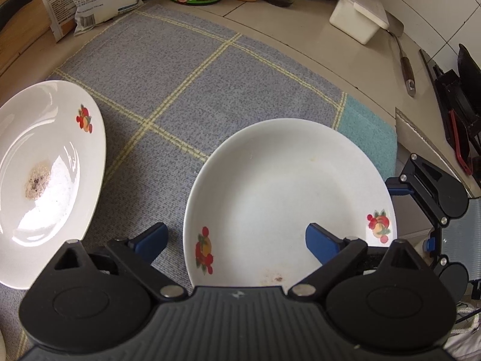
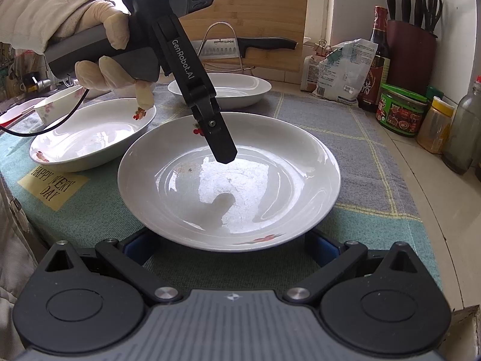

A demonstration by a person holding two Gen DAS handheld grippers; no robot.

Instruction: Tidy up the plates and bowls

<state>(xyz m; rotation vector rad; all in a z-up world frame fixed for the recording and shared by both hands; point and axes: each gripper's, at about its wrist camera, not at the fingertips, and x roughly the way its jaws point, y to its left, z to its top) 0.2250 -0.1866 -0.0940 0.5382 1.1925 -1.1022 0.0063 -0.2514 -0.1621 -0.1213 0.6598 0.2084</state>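
On the blue-grey checked cloth (image 2: 354, 138) that covers the counter sit several white plates. The nearest plate (image 2: 228, 180), deep and glossy with small red fruit prints on its rim, lies by the cloth's near edge, over the boundary between the grey weave and the teal border. A second plate (image 2: 90, 135) rests just beside it toward the cloth's left edge, and a third plate (image 2: 222, 88) lies beyond, near the far edge in front of a wooden cutting board (image 2: 264, 15). In the left wrist view the second plate (image 1: 45, 174) shows a brownish smear in its middle.

The left gripper (image 1: 236, 240), held by a gloved hand (image 2: 111, 51), points steeply down over the nearest plate (image 1: 288, 198). Its blue-padded fingers (image 1: 321, 245) are spread apart: one stands over the plate's bowl, the other over the cloth outside the rim, so the rim lies between them without being pinched.

The right gripper (image 2: 231, 246) sits low at the cloth's near edge with its jaws wide, straddling the near rim of the same plate; its pads are largely hidden under the rim, and they do not visibly press on it.

Jars and bottles (image 2: 402, 111) line the counter along the right edge.
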